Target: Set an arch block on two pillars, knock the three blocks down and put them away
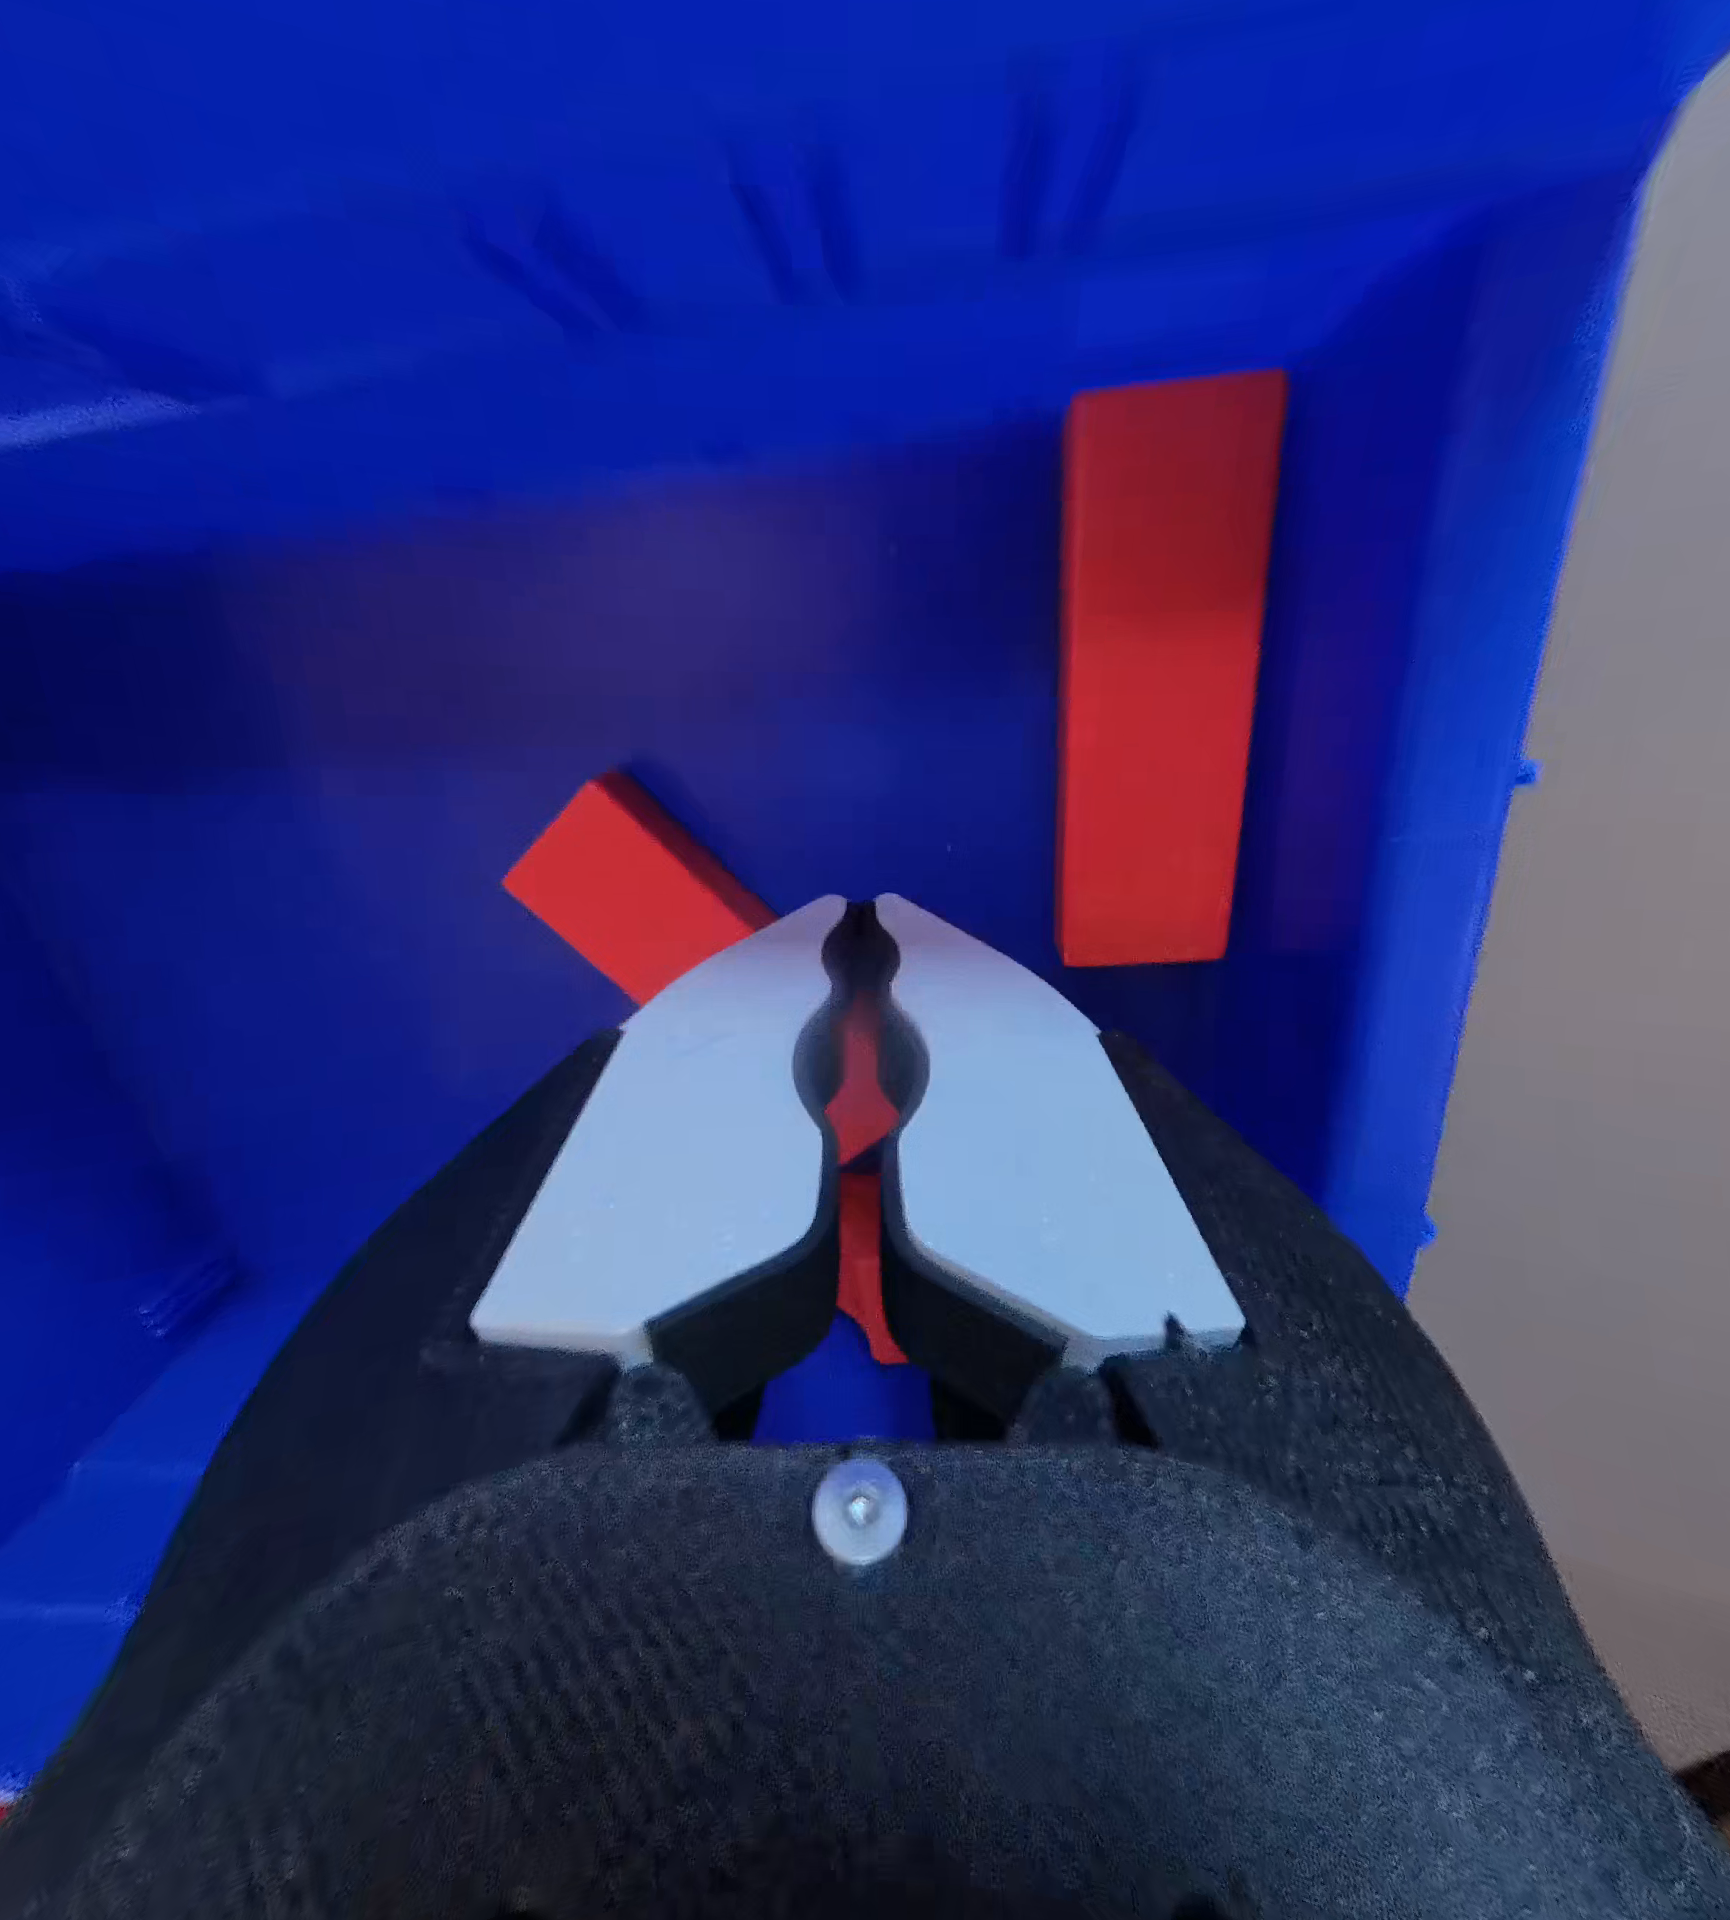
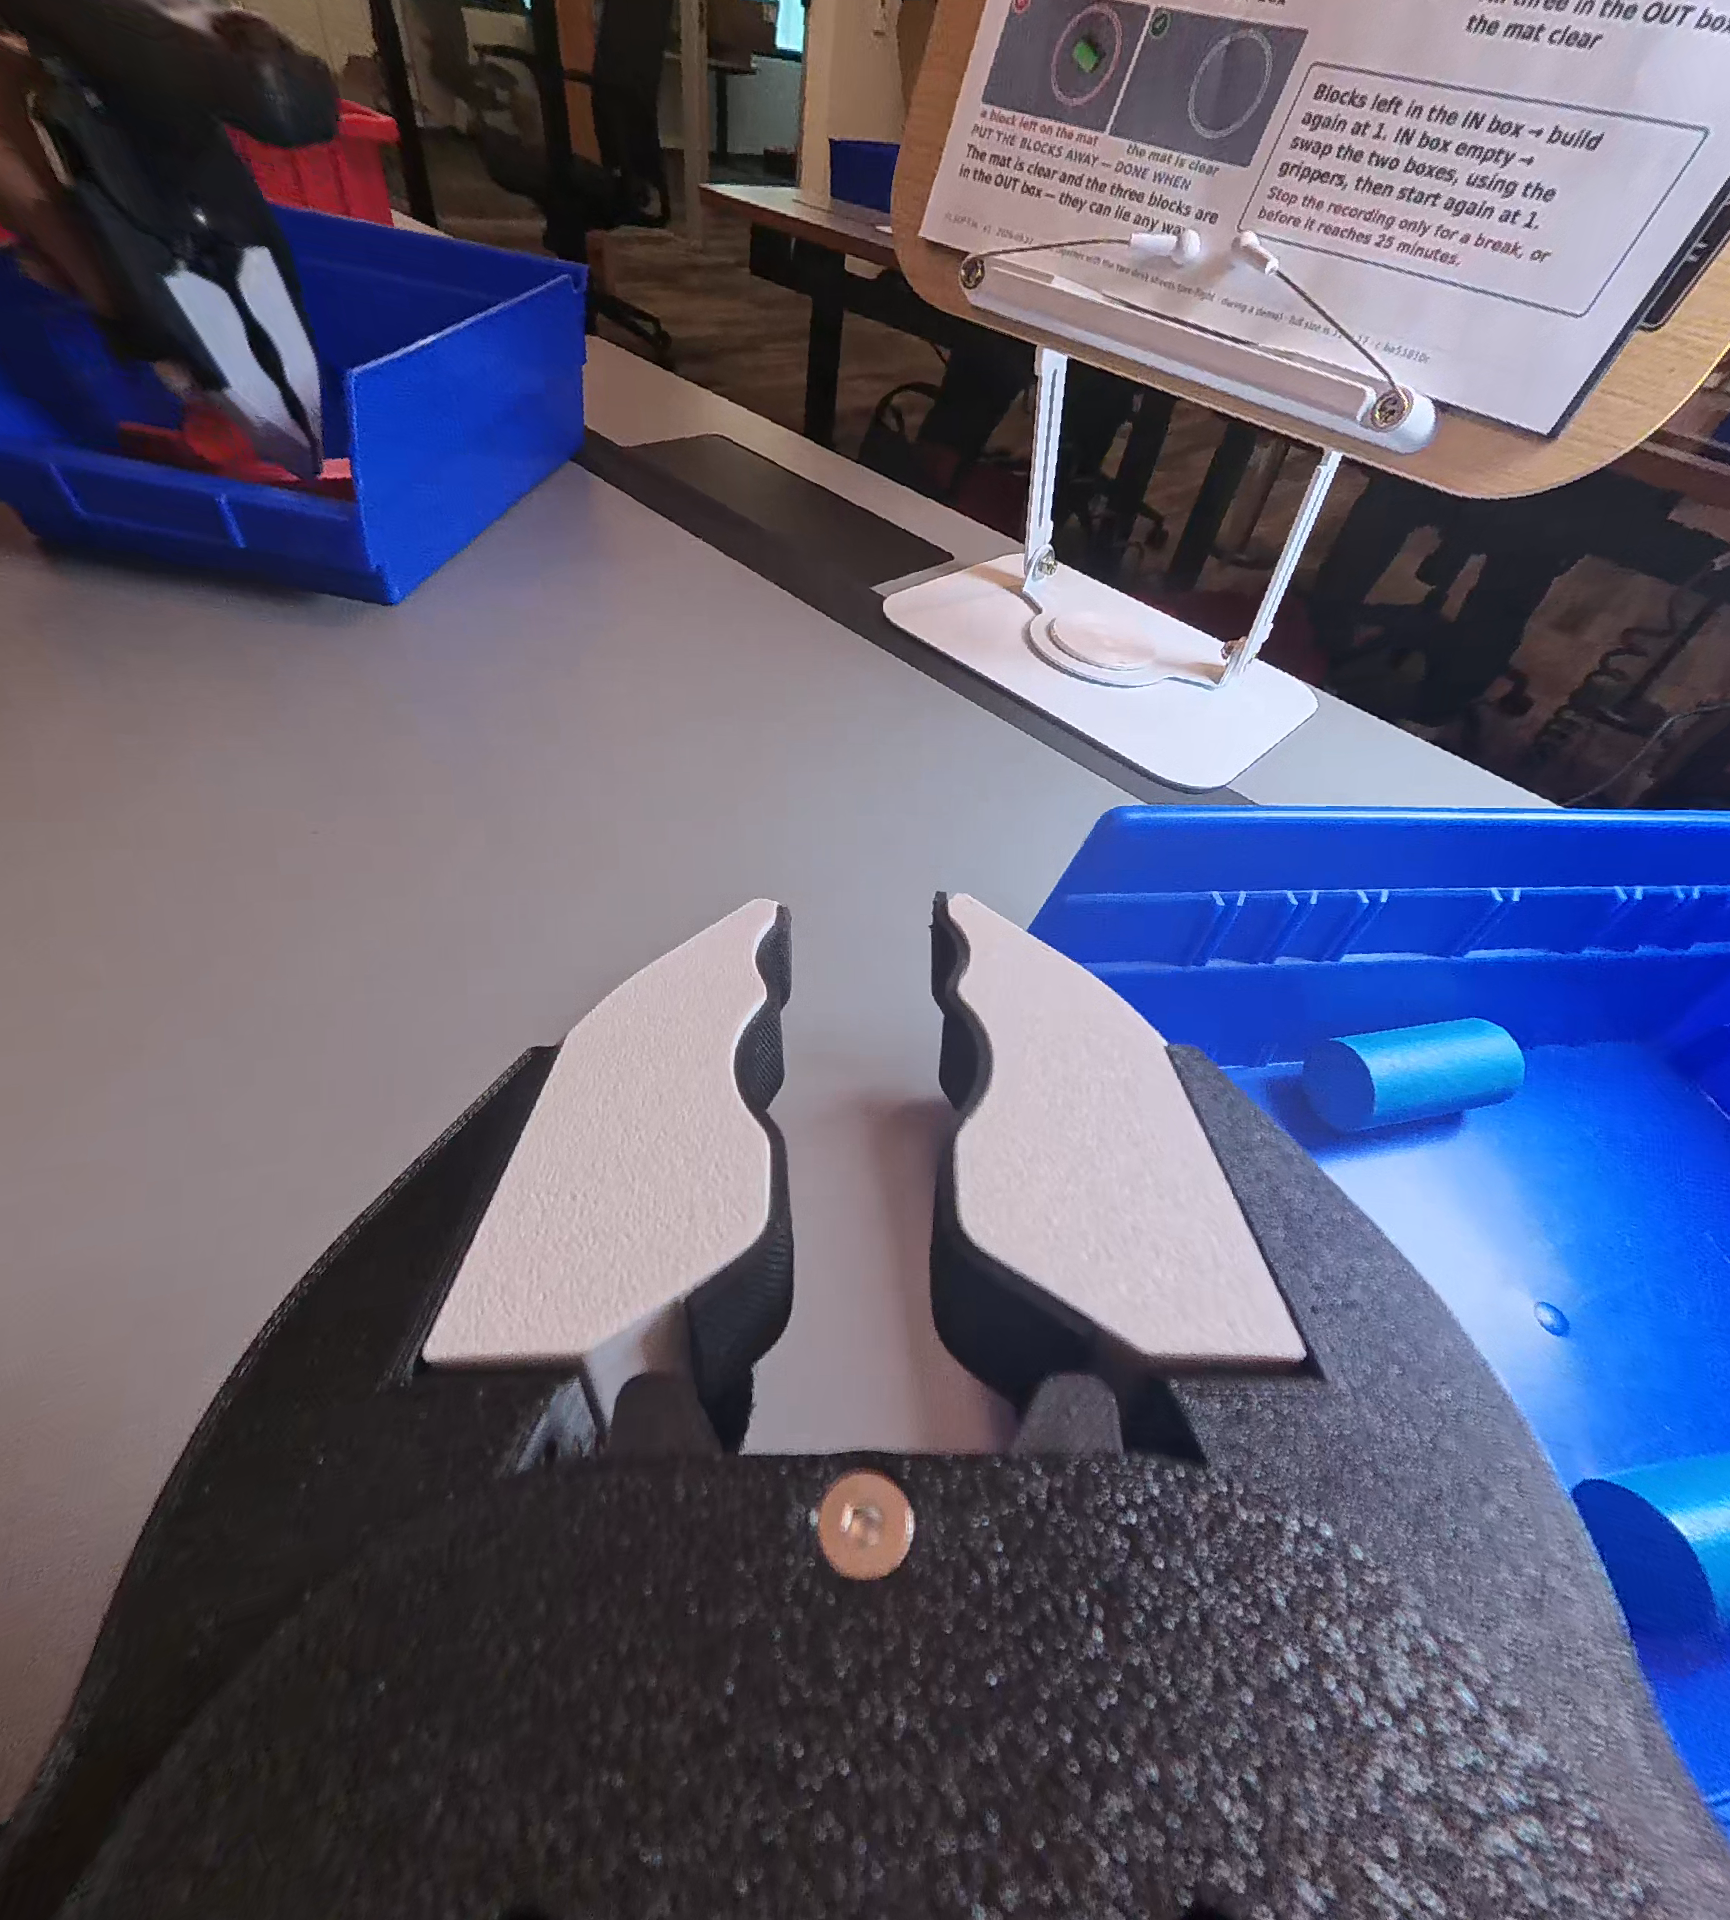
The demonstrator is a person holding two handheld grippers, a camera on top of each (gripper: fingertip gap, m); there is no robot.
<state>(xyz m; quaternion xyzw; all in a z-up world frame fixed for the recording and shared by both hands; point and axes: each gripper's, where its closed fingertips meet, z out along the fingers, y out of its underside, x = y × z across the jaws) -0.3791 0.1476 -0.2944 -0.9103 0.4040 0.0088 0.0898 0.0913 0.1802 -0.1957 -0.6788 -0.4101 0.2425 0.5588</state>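
Note:
In the left wrist view my left gripper [image 1: 863,906] is shut, its fingertips meeting, inside a blue bin [image 1: 632,260]. Under it lies a tilted red block [image 1: 622,883], whose red shows through the slits between the fingers. A long red block [image 1: 1162,665] lies to the right by the bin wall. The right wrist view shows this gripper [image 2: 289,416] farther off, pointing down into the far blue bin [image 2: 466,416] over red blocks [image 2: 217,436]. My right gripper [image 2: 861,914] is open and empty above the grey table [image 2: 321,831].
A second blue bin [image 2: 1360,862] stands right of my right gripper and holds two blue cylinders [image 2: 1412,1070] [image 2: 1713,1538]. A white stand [image 2: 1100,665] bearing a printed sheet is at the table's far edge. A red bin [image 2: 321,156] stands behind the far blue bin. Tip to tip, the grippers are about 50 cm apart.

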